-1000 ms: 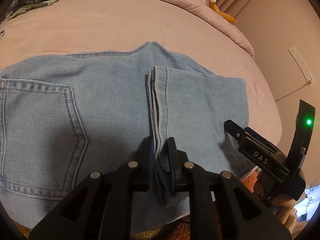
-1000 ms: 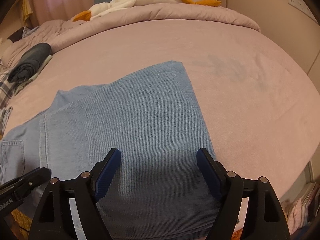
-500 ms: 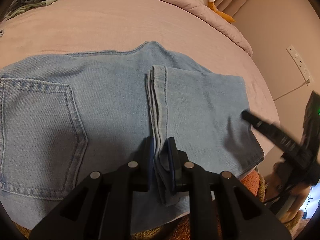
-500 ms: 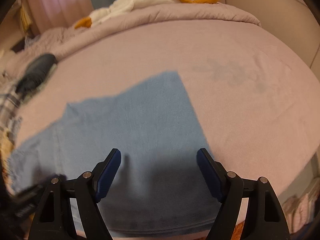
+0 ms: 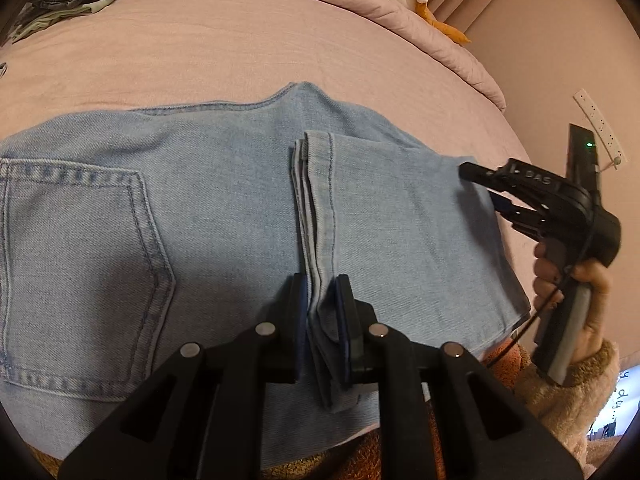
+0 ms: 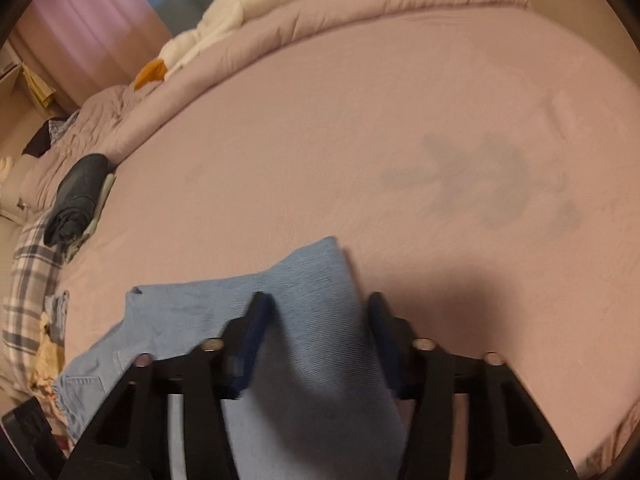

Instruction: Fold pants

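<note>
Left wrist view: light-blue jeans (image 5: 224, 216) lie folded on the pink bed (image 5: 240, 48); the left claw (image 5: 323, 312) pinches their stacked hems (image 5: 316, 216). Further right, the right claw (image 6: 316, 332) straddles the fold, its pads spread wide.

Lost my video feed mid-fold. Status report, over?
Left gripper shut on jeans leg hems. Right gripper open, straddling the folded edge. Jeans flat on the bed, nothing in the way.

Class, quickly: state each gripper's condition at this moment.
Left gripper: shut on the hem end of the jeans.
Right gripper: open, its fingers either side of the jeans' folded edge.
</note>
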`<state>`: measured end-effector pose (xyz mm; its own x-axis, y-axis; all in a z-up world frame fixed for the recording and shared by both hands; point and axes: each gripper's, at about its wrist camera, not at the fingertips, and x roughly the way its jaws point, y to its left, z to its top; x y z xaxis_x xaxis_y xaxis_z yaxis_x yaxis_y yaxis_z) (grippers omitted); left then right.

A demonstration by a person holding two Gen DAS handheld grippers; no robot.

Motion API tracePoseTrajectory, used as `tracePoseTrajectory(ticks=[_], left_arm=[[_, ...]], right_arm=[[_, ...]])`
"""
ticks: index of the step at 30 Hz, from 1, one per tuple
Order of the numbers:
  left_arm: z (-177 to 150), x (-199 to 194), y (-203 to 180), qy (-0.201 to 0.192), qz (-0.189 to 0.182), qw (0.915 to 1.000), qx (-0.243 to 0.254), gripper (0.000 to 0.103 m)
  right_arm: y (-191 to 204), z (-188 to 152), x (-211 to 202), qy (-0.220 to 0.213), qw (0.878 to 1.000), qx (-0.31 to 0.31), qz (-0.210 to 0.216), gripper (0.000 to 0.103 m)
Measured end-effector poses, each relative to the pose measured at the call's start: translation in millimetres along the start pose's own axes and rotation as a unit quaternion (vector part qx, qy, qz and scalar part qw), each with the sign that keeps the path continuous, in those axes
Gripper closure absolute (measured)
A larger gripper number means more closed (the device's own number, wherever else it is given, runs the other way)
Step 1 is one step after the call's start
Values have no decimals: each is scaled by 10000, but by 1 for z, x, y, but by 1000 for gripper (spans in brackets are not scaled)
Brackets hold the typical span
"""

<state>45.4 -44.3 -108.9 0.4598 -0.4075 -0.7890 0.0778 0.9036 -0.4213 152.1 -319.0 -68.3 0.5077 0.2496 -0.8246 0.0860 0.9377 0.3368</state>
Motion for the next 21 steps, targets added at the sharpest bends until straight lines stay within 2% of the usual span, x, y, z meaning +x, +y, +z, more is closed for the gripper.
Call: tracePoseTrajectory(ticks=[1, 3, 5, 7, 9, 13, 17, 21], left_arm=[[0, 0, 0, 2, -3, 10000, -3, 87], [0, 0, 0, 1, -7, 10000, -20, 87], [0, 1, 0, 0, -13, 10000, -24, 87], [0, 1, 0, 12, -7, 10000, -21, 87], [0, 1, 0, 17, -1, 10000, -26, 87], [-1, 1, -1, -15, -22, 10000, 33, 86], [0, 2, -1, 2, -8, 10000, 30, 86], [0, 3, -1, -3, -12, 10000, 20, 86]], right_arm=[[0, 0, 2, -38, 10000, 5, -1, 59], [2, -4, -7, -145, 9999, 91, 10, 73], [8, -7, -29, -536, 9985, 118, 89, 80], [16, -10, -43, -747, 9971, -42, 143, 81], [17, -8, -38, -668, 9977, -69, 24, 82], [-6, -9, 0, -278, 9990, 322, -167, 82], [-15, -13, 0, -348, 9979, 533, 80, 83], [-9, -14, -12, -289, 9986, 423, -137, 82]])
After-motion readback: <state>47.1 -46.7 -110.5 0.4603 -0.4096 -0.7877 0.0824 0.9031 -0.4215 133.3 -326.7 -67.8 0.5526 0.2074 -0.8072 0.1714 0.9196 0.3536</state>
